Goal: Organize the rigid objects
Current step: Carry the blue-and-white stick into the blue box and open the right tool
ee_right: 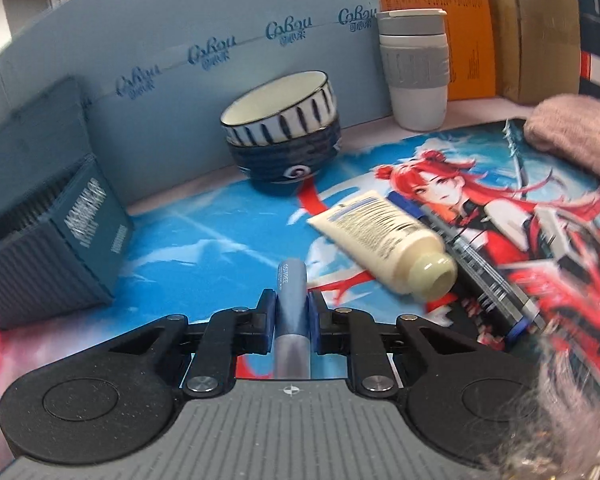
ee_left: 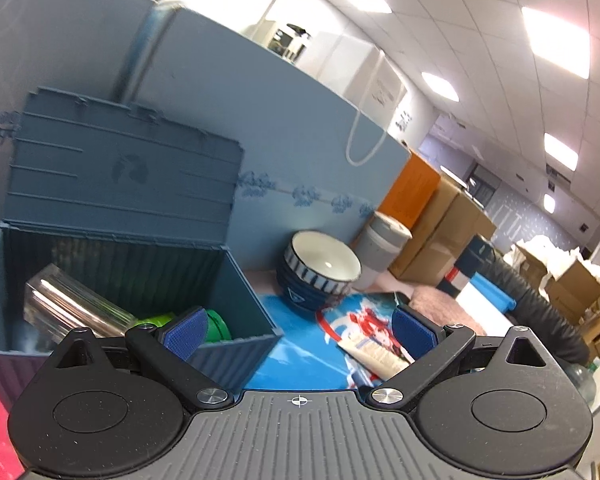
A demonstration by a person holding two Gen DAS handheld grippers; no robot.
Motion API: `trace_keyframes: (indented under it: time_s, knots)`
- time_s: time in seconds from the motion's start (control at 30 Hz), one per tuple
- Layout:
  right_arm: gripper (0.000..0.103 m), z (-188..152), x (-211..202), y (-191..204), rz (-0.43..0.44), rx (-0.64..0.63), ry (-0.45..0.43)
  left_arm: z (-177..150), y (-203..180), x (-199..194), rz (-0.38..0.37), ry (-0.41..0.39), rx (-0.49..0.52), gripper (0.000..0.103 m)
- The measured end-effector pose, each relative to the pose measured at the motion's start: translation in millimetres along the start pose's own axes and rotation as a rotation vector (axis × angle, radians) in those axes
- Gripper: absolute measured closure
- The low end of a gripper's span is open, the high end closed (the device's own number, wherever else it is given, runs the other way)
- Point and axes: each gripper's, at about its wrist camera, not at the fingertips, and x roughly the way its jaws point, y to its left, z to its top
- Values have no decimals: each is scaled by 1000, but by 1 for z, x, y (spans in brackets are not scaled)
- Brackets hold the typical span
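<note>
My right gripper [ee_right: 293,312] is shut on a slim light-blue tube [ee_right: 291,300] that points forward over the printed mat [ee_right: 220,236]. A cream lotion tube [ee_right: 384,236] lies on the mat to its right, resting against a dark pen-like stick [ee_right: 476,260]. My left gripper [ee_left: 298,334] hangs open with nothing between its blue pads [ee_left: 186,332]. It hovers by the corner of the blue storage box [ee_left: 236,276], whose lid stands up. Inside the box lie a clear glass [ee_left: 72,304] and a green item [ee_left: 216,324]. The lotion tube [ee_left: 374,354] shows near the right pad.
Two stacked bowls [ee_right: 284,136] stand at the back of the mat beside a grey-banded travel cup [ee_right: 414,64]. A blue board [ee_right: 160,40] walls off the rear. A pink fluffy cloth [ee_right: 576,132] lies at the right. Cardboard boxes [ee_left: 436,240] stand beyond.
</note>
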Motion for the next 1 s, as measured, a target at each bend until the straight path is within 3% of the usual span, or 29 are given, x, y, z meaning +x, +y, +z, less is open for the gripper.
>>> trace_keyframes:
  time_s: [0.13,0.23,0.5,0.63,1.0]
  knots:
    - [87,3,-17,15,87,23,-46,7,8,-11,85,-40,10,3]
    - [87,12,-34,38,145,-40,-112,12,13,-23,169,-93,27,0]
    - [87,36,-52,103,311,-200,-202,24,42,-47,293,-160,-13,0]
    - [87,48,-48,136,379,-292,-235,26,59,-53,320,-165,-54,0]
    - [87,55,0,219,420,-438,-221,28,85,-60,292,-178,-147,0]
